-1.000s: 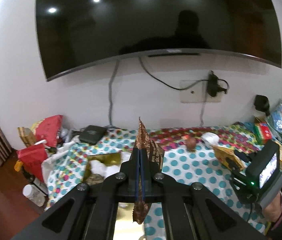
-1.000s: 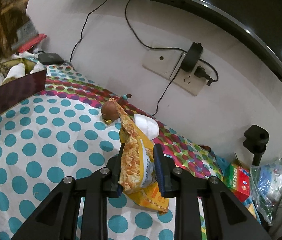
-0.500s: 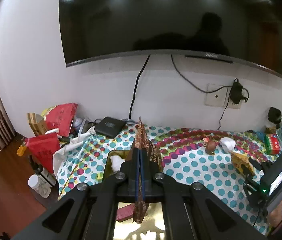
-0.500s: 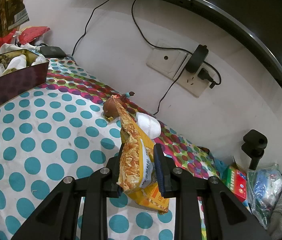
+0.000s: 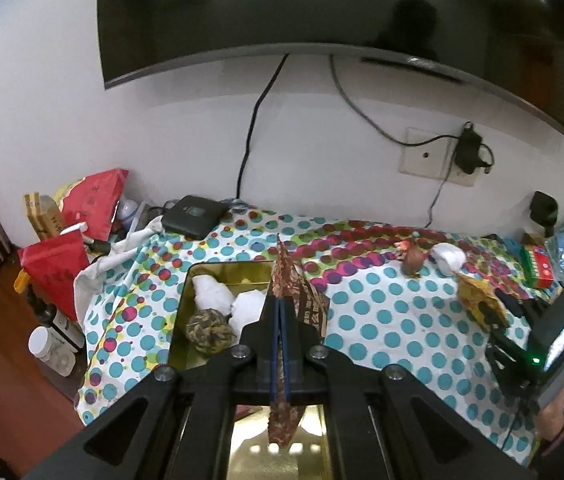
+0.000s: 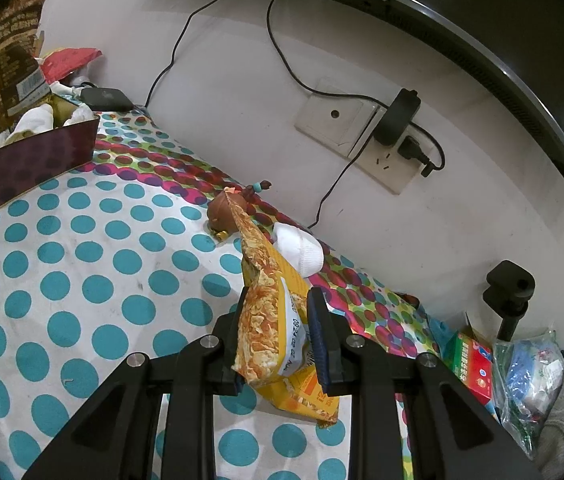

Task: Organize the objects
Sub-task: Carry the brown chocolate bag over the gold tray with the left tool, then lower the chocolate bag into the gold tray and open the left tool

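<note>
1. The left gripper [image 5: 280, 344] is seen pressed together on a brown snack packet [image 5: 284, 280], which is held edge-on between the two fingers and stands upright above them.
2. That packet is held over a gold tin box [image 5: 218, 270], which lies on the dotted tablecloth [image 5: 382, 320] at about 12 o'clock of the left wrist view.
3. In the box, two white rolled socks [image 5: 214, 294] are found at the far end, and a brown-and-yellow knitted ball [image 5: 208, 330] is seen just beside them, toward 7 o'clock of the pair.
4. The right gripper [image 6: 278, 336] is clamped on a yellow chip bag [image 6: 270, 320]; its fingers are kept apart only by the bag's width, and the bag's lower corner hangs below them, close to the cloth.
5. Beyond the bag's tip, at 12 o'clock of the right wrist view, a small brown figurine [image 6: 222, 212] stands on the cloth, with a white sock [image 6: 300, 248] just beside it toward 4 o'clock.
6. The dark outer wall of the box [image 6: 30, 164] is visible at 10 o'clock in the right wrist view, well apart from the chip bag.
7. A black set-top box [image 5: 194, 216] rests near the wall at 11 o'clock of the left wrist view, under the wall-mounted television [image 5: 322, 12].
</note>
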The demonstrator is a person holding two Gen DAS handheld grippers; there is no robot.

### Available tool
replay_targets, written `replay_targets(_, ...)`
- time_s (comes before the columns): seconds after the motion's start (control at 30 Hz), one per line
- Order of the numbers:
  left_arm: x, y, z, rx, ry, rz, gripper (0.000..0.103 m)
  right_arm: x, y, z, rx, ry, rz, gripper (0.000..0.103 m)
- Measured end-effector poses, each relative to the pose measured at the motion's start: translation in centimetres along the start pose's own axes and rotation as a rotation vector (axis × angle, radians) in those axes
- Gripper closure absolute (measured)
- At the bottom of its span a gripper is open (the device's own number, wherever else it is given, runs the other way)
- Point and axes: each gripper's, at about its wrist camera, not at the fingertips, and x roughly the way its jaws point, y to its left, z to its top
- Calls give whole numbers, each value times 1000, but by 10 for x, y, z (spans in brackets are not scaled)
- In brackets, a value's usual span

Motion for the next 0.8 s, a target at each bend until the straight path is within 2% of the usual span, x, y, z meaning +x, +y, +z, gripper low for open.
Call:
replay_targets(0.27, 36, 35, -13, -62, 52, 80, 98, 3, 2, 1, -8, 7, 3, 79)
replay_targets(0.37, 50, 39, -23, -33, 64, 148, 96, 3, 2, 1, -8, 7, 4, 79)
replay_targets(0.43, 53, 39, -25, -13, 50, 166, 95, 4, 2, 1, -10, 7, 4, 79)
replay_targets(0.53, 61, 42, -26, -15, 71, 202, 90, 4, 3, 1, -19, 12, 1, 78)
replay_targets(0.57, 62, 43, -27, -16, 74, 221, 87, 4, 4, 2, -24, 13, 0, 78)
replay_targets(0.7, 63, 43, -29, -1, 81, 273, 64, 4, 7, 2, -38, 14, -3, 78)
replay_targets(0.8, 60, 47, -32, -18, 76, 260, 60, 4, 7, 2, -39, 15, -4, 78)
